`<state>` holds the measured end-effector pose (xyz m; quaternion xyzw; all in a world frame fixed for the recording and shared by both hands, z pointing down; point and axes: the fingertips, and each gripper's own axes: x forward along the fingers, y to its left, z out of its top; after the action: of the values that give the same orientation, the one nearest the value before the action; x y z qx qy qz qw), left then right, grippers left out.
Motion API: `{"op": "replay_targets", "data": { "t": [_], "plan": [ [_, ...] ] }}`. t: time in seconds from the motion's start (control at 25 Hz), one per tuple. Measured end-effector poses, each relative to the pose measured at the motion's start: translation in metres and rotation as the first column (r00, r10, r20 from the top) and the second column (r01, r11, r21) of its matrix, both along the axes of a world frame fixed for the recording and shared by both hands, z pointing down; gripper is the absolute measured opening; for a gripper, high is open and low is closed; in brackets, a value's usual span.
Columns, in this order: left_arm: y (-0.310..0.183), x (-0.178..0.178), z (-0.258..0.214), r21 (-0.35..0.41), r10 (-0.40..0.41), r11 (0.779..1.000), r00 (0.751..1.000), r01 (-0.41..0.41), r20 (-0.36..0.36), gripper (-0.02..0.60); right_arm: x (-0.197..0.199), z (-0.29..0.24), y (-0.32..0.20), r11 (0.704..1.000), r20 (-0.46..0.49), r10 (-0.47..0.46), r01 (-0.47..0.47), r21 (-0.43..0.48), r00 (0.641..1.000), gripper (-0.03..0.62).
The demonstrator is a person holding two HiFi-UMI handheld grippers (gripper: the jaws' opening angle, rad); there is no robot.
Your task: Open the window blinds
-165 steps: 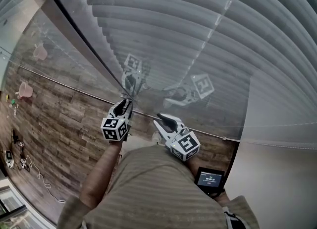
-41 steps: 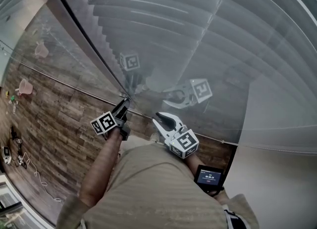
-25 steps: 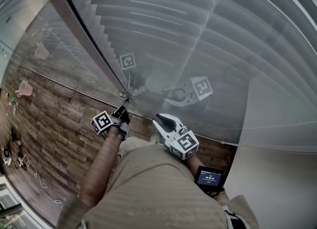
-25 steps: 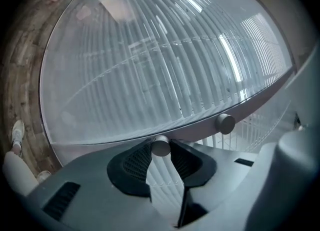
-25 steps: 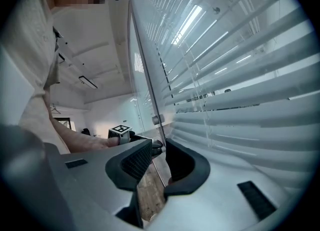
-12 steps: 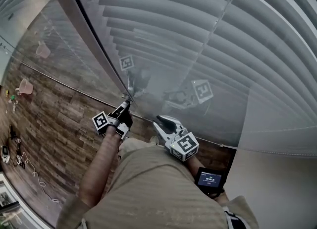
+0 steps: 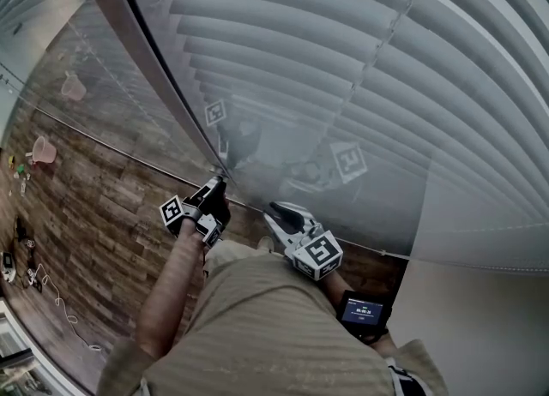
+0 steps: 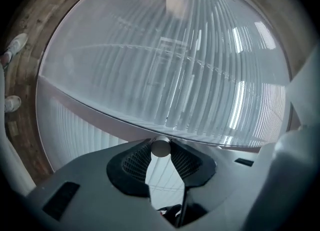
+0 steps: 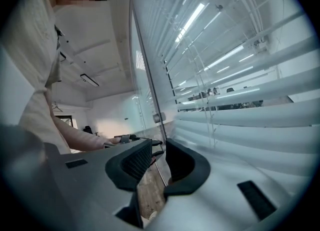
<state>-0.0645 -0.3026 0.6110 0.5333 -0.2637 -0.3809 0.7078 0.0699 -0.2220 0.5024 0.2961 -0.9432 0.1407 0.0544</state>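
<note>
- Window blinds (image 7: 343,69): horizontal slats set behind glass, hung above and to the right of the control knob (image 8: 160,146).
- Left tongs (image 7: 216,185): clamped on the knob, pads pressed against both its sides.
- Right tongs (image 9: 159,161): parted, nothing held, kept near the knob on its right.

blinds (image 7: 343,34) — cut off at top | screen (image 7: 361,310) print — too small

blinds (image 7: 369,51) seemingly behind glass (image 7: 257,141) | wand (image 8: 160,146) between left gripper (image 7: 217,183) jaws | right gripper (image 7: 274,211) just right of it
</note>
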Motion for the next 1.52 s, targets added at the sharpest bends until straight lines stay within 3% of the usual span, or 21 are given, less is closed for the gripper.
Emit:
{"op": "replay_targets", "data": {
  "t": [0.12, 0.2, 0.28, 0.32, 0.36, 0.4, 0.44, 0.52, 0.64, 0.68, 0.72, 0.76, 0.84, 0.88, 0.96, 1.08, 1.16, 1.32, 1.44, 1.52],
  "plan": [
    [0.000, 0.001, 0.001, -0.009, -0.013, 1.000, 0.998, 0.013, -0.063, 0.133, 0.000, 0.000, 0.000, 1.000, 0.000, -0.002, 0.002, -0.002, 1.000, 0.084],
    [-0.001, 0.001, -0.001, 0.016, -0.013, 1.000, 1.000, 0.013, -0.004, 0.135, -0.001, 0.000, 0.001, 1.000, 0.000, -0.003, 0.003, -0.004, 1.000, 0.084],
    [-0.003, 0.000, -0.004, 0.070, 0.003, 0.997, 0.984, -0.015, 0.179, 0.146, -0.001, 0.000, 0.000, 1.000, 0.000, -0.001, 0.001, -0.005, 1.000, 0.084],
    [-0.003, -0.001, -0.005, 0.099, 0.015, 0.994, 0.952, -0.047, 0.305, 0.162, 0.000, 0.000, 0.001, 1.000, 0.000, 0.003, -0.003, -0.004, 1.000, 0.084],
    [-0.002, -0.001, -0.006, 0.125, 0.026, 0.988, 0.897, -0.090, 0.442, 0.188, 0.001, 0.001, 0.001, 1.000, 0.000, 0.006, -0.006, -0.004, 1.000, 0.084],
    [-0.001, -0.002, -0.006, 0.145, 0.032, 0.979, 0.817, -0.140, 0.576, 0.207, 0.002, 0.002, 0.002, 1.000, 0.001, 0.009, -0.009, -0.005, 1.000, 0.084],
    [0.001, -0.003, -0.006, 0.157, 0.030, 0.969, 0.719, -0.192, 0.695, 0.213, 0.003, 0.003, 0.003, 1.000, 0.001, 0.010, -0.010, -0.008, 1.000, 0.084],
    [0.003, -0.006, -0.009, 0.156, 0.005, 0.945, 0.489, -0.288, 0.872, 0.219, 0.003, 0.002, 0.002, 1.000, 0.000, 0.015, -0.015, -0.013, 1.000, 0.084],
    [0.002, -0.004, -0.019, 0.112, -0.075, 0.898, 0.103, -0.426, 0.992, 0.219, 0.004, 0.003, 0.001, 1.000, 0.002, 0.024, -0.024, -0.018, 1.000, 0.084],
    [0.001, -0.001, -0.021, 0.092, -0.104, 0.882, -0.001, -0.462, 0.995, 0.219, 0.004, 0.003, 0.001, 1.000, 0.003, 0.023, -0.023, -0.020, 1.000, 0.084],
    [0.001, 0.002, -0.023, 0.075, -0.130, 0.869, -0.079, -0.490, 0.988, 0.218, 0.003, 0.003, 0.002, 1.000, 0.004, 0.022, -0.021, -0.021, 1.000, 0.084],
    [0.000, 0.006, -0.024, 0.061, -0.150, 0.856, -0.134, -0.512, 0.980, 0.218, 0.002, 0.004, 0.002, 1.000, 0.004, 0.020, -0.020, -0.021, 1.000, 0.084],
    [-0.002, 0.012, -0.023, 0.038, -0.168, 0.842, -0.196, -0.538, 0.966, 0.208, 0.000, 0.004, 0.000, 1.000, 0.004, 0.020, -0.020, -0.021, 1.000, 0.084],
    [-0.002, 0.013, -0.023, 0.030, -0.168, 0.843, -0.210, -0.537, 0.963, 0.164, 0.000, 0.004, 0.000, 1.000, 0.004, 0.021, -0.021, -0.021, 1.000, 0.084],
    [-0.003, 0.014, -0.024, 0.032, -0.165, 0.850, -0.209, -0.525, 0.964, 0.138, 0.000, 0.002, 0.001, 1.000, 0.005, 0.020, -0.020, -0.021, 1.000, 0.084],
    [-0.003, 0.013, -0.029, 0.034, -0.135, 0.853, -0.158, -0.521, 0.978, 0.137, 0.001, -0.004, 0.001, 0.999, 0.006, 0.020, -0.020, -0.025, 1.000, 0.084],
    [-0.003, 0.011, -0.032, 0.038, -0.103, 0.856, -0.097, -0.515, 0.990, 0.137, 0.001, -0.008, 0.000, 0.999, 0.007, 0.026, -0.025, -0.026, 1.000, 0.084],
    [-0.003, 0.008, -0.025, 0.068, -0.038, 0.878, 0.073, -0.474, 0.997, 0.135, 0.000, -0.002, 0.002, 0.999, 0.014, 0.023, -0.022, -0.027, 1.000, 0.084],
    [-0.002, 0.009, -0.018, 0.080, -0.020, 0.886, 0.134, -0.457, 0.991, 0.135, 0.002, 0.005, 0.003, 0.999, 0.018, 0.023, -0.023, -0.028, 1.000, 0.084],
    [-0.001, 0.009, -0.017, 0.090, -0.004, 0.891, 0.189, -0.445, 0.982, 0.135, 0.004, 0.005, 0.004, 0.999, 0.022, 0.024, -0.024, -0.028, 0.999, 0.084]
  ]
}}
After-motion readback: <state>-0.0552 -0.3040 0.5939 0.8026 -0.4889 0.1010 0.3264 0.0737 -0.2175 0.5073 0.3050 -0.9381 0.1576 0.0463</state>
